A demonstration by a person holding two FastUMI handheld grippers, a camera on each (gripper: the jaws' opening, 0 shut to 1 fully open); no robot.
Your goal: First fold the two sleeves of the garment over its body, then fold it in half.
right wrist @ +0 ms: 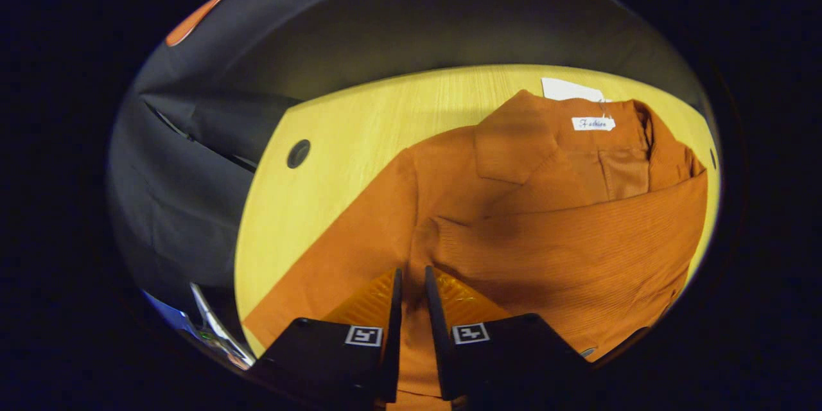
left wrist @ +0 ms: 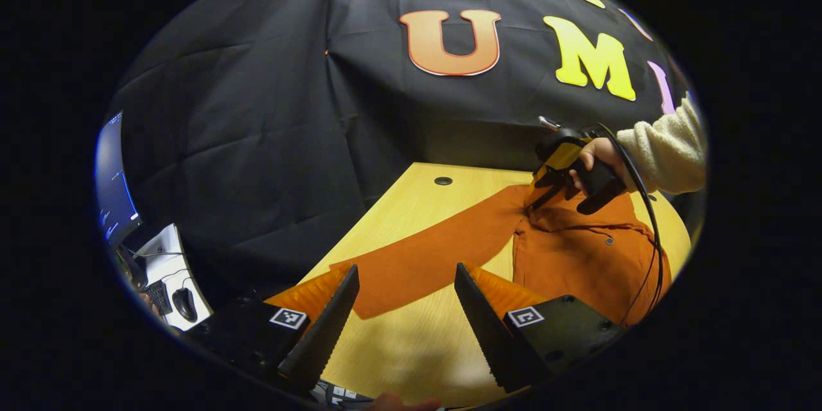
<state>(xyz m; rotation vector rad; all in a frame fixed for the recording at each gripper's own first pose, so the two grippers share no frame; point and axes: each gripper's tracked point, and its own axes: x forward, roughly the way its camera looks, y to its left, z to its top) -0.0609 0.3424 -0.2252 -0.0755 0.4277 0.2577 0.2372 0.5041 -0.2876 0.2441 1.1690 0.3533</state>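
The rust-orange jacket lies flat on the wooden table, one sleeve stretched toward 8 o'clock. Left gripper spread wide; right gripper pinches fabric near the shoulder.

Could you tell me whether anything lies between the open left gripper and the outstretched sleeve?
Nothing visible does: bare table separates the left gripper from the sleeve.
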